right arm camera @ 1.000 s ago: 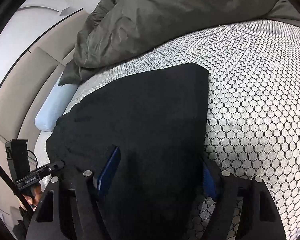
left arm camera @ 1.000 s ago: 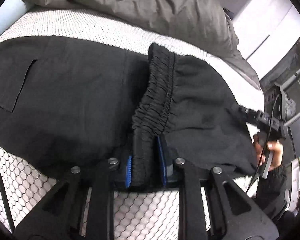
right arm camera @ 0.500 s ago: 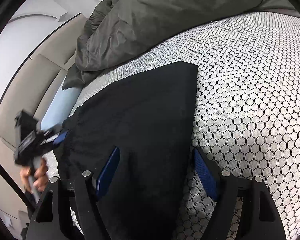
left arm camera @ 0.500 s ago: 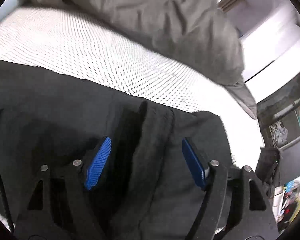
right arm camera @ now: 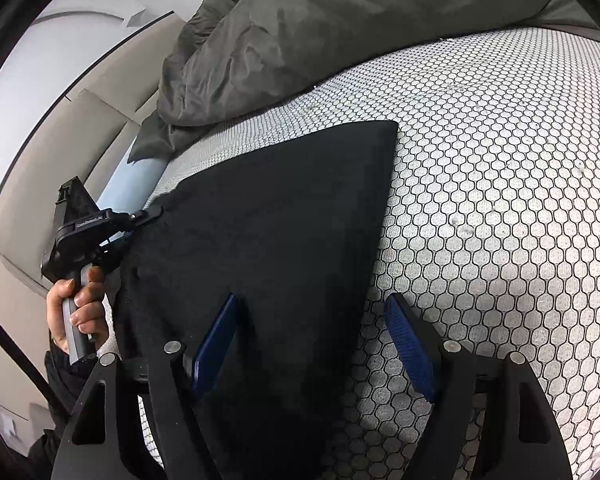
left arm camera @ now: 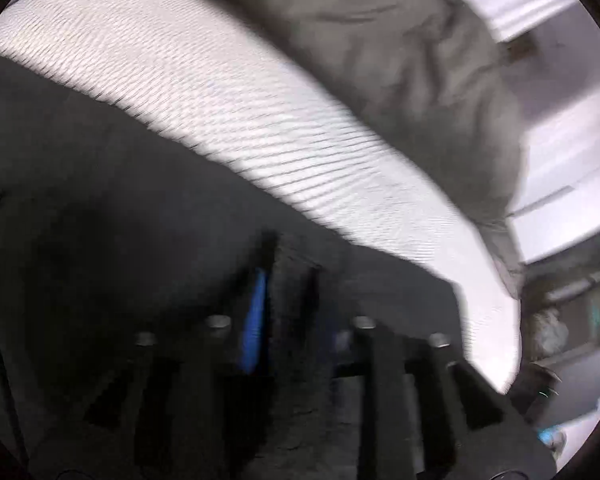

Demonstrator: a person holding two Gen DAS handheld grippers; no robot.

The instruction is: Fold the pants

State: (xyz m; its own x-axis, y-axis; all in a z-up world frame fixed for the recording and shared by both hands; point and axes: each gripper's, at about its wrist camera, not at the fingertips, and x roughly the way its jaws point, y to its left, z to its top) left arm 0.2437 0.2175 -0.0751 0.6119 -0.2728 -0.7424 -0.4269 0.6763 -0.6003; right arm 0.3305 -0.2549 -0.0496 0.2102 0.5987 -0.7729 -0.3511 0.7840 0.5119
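One pair of black pants (right arm camera: 268, 240) lies folded flat on your honeycomb-patterned mattress (right arm camera: 500, 200), with one grey duvet (right arm camera: 340, 32) bunched beyond the pants. Your left gripper (left arm camera: 284, 312) is closing over a fold of the pants' cloth; blur hides whether its pads press yet. Your right gripper (right arm camera: 312, 348) stands wide and released, straddling the pants' near edge. One hand (right arm camera: 80, 300) grips the left tool's handle beside the pants.

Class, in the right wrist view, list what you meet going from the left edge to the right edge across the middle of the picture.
Left gripper in the person's hand → black pants → honeycomb-patterned mattress.
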